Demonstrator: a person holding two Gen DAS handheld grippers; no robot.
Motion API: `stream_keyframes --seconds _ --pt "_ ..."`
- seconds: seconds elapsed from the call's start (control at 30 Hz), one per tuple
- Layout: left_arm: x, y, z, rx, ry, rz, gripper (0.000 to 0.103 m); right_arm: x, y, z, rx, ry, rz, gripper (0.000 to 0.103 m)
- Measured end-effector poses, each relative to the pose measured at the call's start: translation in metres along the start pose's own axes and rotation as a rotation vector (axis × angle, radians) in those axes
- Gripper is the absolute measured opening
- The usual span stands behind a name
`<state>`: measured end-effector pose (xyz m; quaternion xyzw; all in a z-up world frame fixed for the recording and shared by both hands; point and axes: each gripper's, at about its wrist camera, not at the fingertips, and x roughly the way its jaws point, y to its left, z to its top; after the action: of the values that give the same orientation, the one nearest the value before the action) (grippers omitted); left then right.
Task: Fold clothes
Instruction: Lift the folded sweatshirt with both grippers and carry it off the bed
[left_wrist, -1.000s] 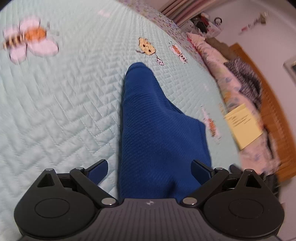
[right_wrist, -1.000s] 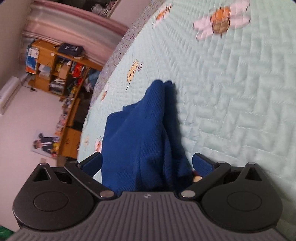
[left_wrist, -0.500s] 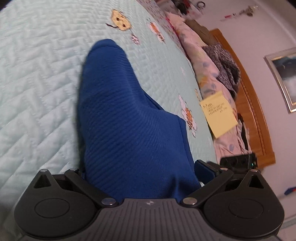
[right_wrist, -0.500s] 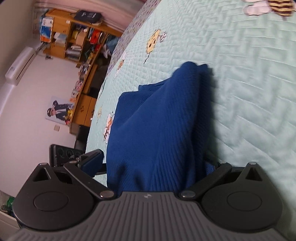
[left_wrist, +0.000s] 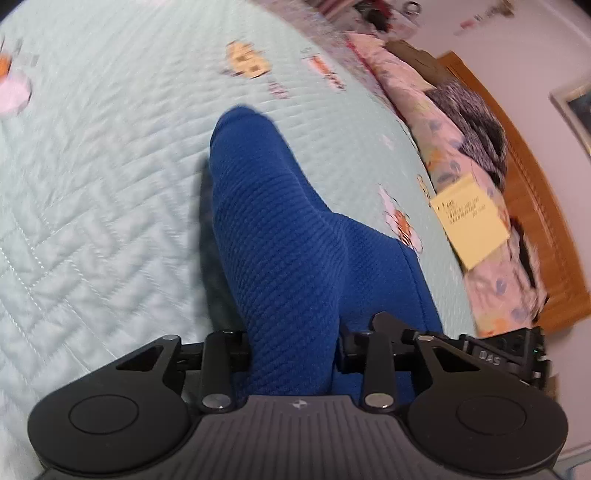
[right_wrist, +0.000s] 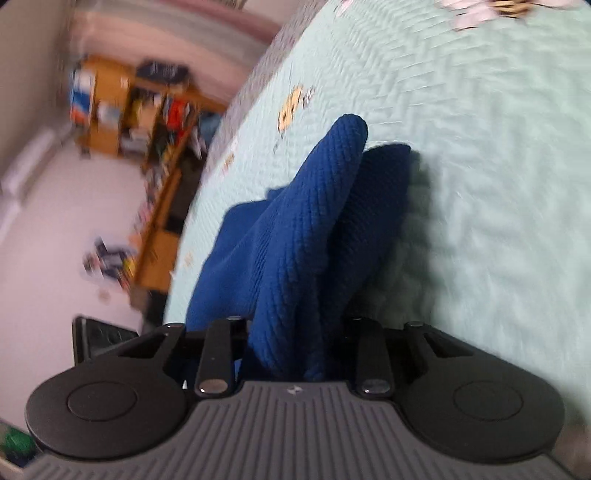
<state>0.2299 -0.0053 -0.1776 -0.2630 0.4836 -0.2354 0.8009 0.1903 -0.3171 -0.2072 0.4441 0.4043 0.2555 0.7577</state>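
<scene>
Quilt (left_wrist: 110, 192) of pale green lies under a blue knit garment (left_wrist: 280, 236), bunched and ribbed, lifted above it. Left gripper (left_wrist: 293, 349) and right gripper (right_wrist: 295, 341) each pinch its cloth, fingers nearly closed.

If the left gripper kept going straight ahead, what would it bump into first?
The left gripper is shut on the blue garment, which fills the line ahead. Past the cloth it would probably meet the quilted bedspread that the cloth hangs toward. How far off that is, I cannot tell.
</scene>
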Motion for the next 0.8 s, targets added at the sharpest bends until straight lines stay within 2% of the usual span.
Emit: stream_keyframes --seconds 0.07,0.23,0.3,0.4,0.57,0.63,0.7,0.8 --pt "-0.012 -0.023 -0.008 0.055 -0.015 0.007 0.035 -0.021 0.001 -0.015 0.044 -0.059 0.042 0.028" --pt "-0.035 -0.091 -0.026 0.16 -0.003 -0.087 0.035 -0.103 0.006 -0.052 0.138 -0.21 0.178 0.028" --pt "-0.041 -0.131 -0.036 0.22 0.02 -0.14 0.035 -0.148 0.012 -0.07 0.145 -0.282 0.218 0.028" --pt "-0.045 -0.201 -0.056 0.329 0.06 -0.259 0.035 -0.228 0.026 -0.096 0.12 -0.419 0.247 0.028" --pt "-0.034 -0.353 -0.1 0.527 0.173 -0.538 0.035 -0.395 0.06 -0.152 0.04 -0.72 0.227 0.028" --pt "-0.032 -0.415 -0.127 0.604 0.231 -0.66 0.035 -0.462 0.083 -0.189 -0.02 -0.868 0.183 0.028" --pt "-0.022 -0.471 -0.168 0.679 0.289 -0.737 0.035 -0.526 0.106 -0.23 -0.085 -1.013 0.13 0.028" --pt "-0.008 -0.555 -0.231 0.79 0.379 -0.85 0.037 -0.612 0.127 -0.294 -0.152 -1.212 -0.001 0.028"
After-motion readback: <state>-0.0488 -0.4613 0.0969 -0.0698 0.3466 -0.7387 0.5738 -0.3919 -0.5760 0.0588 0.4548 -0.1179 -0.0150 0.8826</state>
